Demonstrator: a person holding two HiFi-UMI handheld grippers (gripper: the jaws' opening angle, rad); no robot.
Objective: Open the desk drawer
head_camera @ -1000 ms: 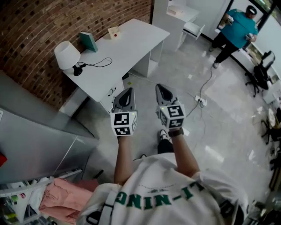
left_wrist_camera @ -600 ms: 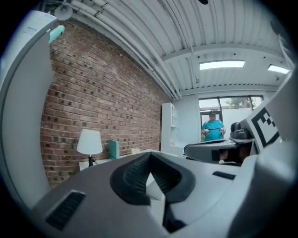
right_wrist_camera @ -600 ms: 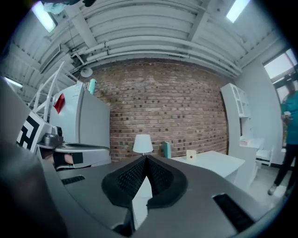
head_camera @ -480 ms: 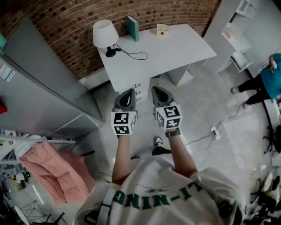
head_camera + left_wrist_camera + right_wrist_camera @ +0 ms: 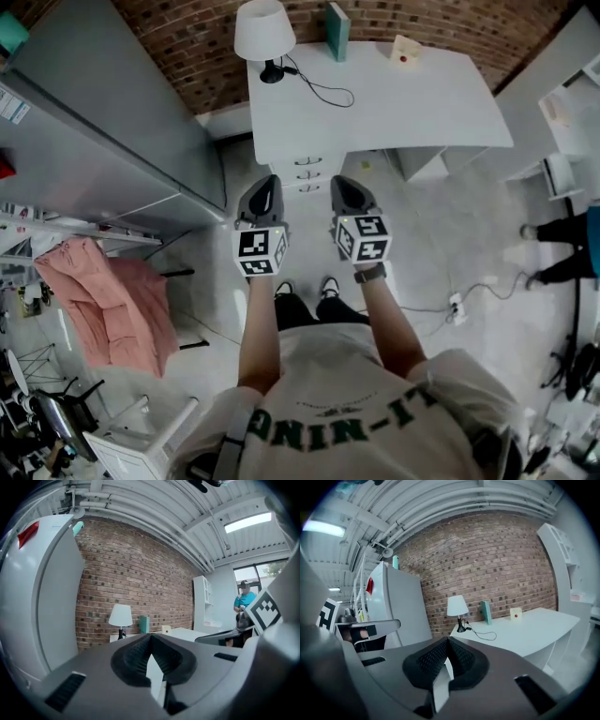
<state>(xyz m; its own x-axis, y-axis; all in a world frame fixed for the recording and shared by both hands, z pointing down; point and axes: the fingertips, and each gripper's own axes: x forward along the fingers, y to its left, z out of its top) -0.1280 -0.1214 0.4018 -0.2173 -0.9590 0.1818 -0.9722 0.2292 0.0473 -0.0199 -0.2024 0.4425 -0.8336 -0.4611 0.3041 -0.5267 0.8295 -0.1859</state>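
Observation:
The white desk (image 5: 394, 103) stands against the brick wall, with a stack of drawers (image 5: 309, 174) under its left end. Both grippers are held side by side in front of that stack and touch nothing. My left gripper (image 5: 269, 181) points at the drawers' left edge and my right gripper (image 5: 337, 182) at their right edge. The left gripper (image 5: 151, 637) has its jaws closed together with nothing between them. The right gripper (image 5: 447, 642) is shut and empty too. In both gripper views the jaws hide the drawers and only the desk top (image 5: 534, 630) shows.
A white lamp (image 5: 262, 28), its cable, a teal book (image 5: 337, 30) and a small card (image 5: 405, 49) stand on the desk. A tall grey fridge (image 5: 112, 122) is to the left, with a pink-draped chair (image 5: 112, 300) beside me. A power strip (image 5: 457, 305) lies on the floor to the right.
The view has swung round so the desk is now straight ahead. Both grippers have come down and closer to the drawers, still shut.

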